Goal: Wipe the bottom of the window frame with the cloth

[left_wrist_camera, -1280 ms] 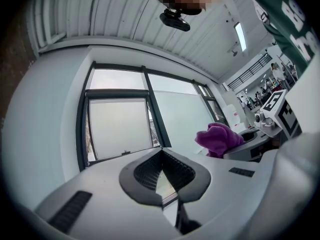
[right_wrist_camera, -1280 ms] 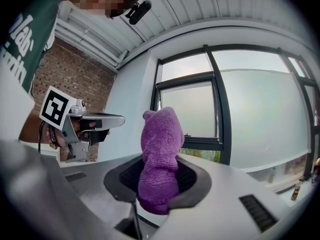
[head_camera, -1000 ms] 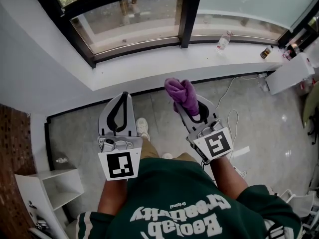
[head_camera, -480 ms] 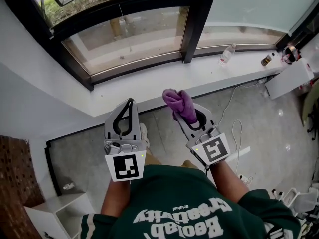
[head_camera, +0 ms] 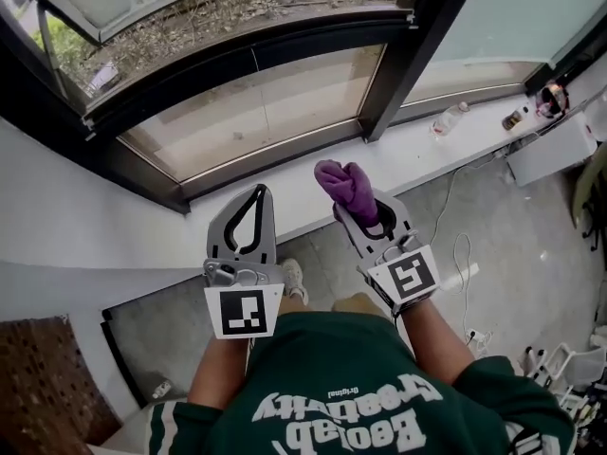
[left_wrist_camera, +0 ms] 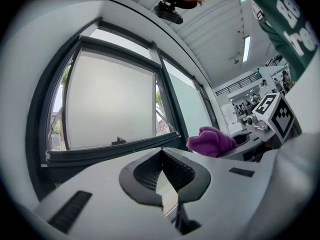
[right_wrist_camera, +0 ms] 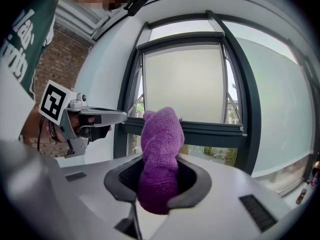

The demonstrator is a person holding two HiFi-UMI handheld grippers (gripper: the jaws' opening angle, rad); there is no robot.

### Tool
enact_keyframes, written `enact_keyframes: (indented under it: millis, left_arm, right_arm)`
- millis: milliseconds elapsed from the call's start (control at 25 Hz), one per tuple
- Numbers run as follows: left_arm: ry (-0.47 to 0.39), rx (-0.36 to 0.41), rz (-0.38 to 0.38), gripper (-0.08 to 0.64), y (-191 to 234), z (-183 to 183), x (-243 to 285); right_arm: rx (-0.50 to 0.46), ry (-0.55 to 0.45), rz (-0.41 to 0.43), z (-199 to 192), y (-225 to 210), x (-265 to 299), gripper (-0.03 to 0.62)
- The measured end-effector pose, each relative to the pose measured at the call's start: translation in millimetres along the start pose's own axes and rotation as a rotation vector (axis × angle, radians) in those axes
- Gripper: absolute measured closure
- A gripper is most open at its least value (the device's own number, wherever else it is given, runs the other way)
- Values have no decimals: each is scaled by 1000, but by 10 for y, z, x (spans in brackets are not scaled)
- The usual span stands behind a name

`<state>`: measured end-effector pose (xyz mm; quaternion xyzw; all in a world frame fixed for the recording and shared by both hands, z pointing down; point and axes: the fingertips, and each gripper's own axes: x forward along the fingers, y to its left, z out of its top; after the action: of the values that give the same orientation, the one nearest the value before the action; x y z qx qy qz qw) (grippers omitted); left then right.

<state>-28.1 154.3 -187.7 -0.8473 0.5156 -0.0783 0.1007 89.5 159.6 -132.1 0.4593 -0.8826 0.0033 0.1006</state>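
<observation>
My right gripper (head_camera: 361, 209) is shut on a bunched purple cloth (head_camera: 346, 187) that sticks up out of its jaws (right_wrist_camera: 160, 139). It hovers over the white sill (head_camera: 427, 146), just short of the dark bottom rail of the window frame (head_camera: 275, 155). My left gripper (head_camera: 259, 192) is level with it on the left, jaws shut with nothing between them (left_wrist_camera: 161, 153). The left gripper view shows the cloth (left_wrist_camera: 210, 140) at the right and the frame's lower rail (left_wrist_camera: 110, 152) ahead. That rail (right_wrist_camera: 200, 129) runs behind the cloth in the right gripper view.
A dark upright post (head_camera: 417, 55) divides the panes. A plastic bottle (head_camera: 449, 118) lies on the sill to the right, with small items (head_camera: 520, 117) and a white box (head_camera: 555, 145) further along. A cable (head_camera: 457, 254) trails on the grey floor. An upper sash (head_camera: 142, 8) stands open.
Both grippers have come closer to the window, which now fills more of the head view. The cloth stays clamped in the right gripper; the left stays shut and empty.
</observation>
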Motion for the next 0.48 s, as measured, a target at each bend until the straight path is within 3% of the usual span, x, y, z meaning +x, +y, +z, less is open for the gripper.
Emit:
enact_keyframes:
  millis: [240, 480]
  left_arm:
    - [5, -16, -23, 551, 448, -168, 256]
    - [-9, -39, -48, 551, 586, -208, 399]
  right_arm:
    - [-10, -14, -13, 160, 51, 518, 474]
    - [-12, -58, 2, 224, 51, 686, 476]
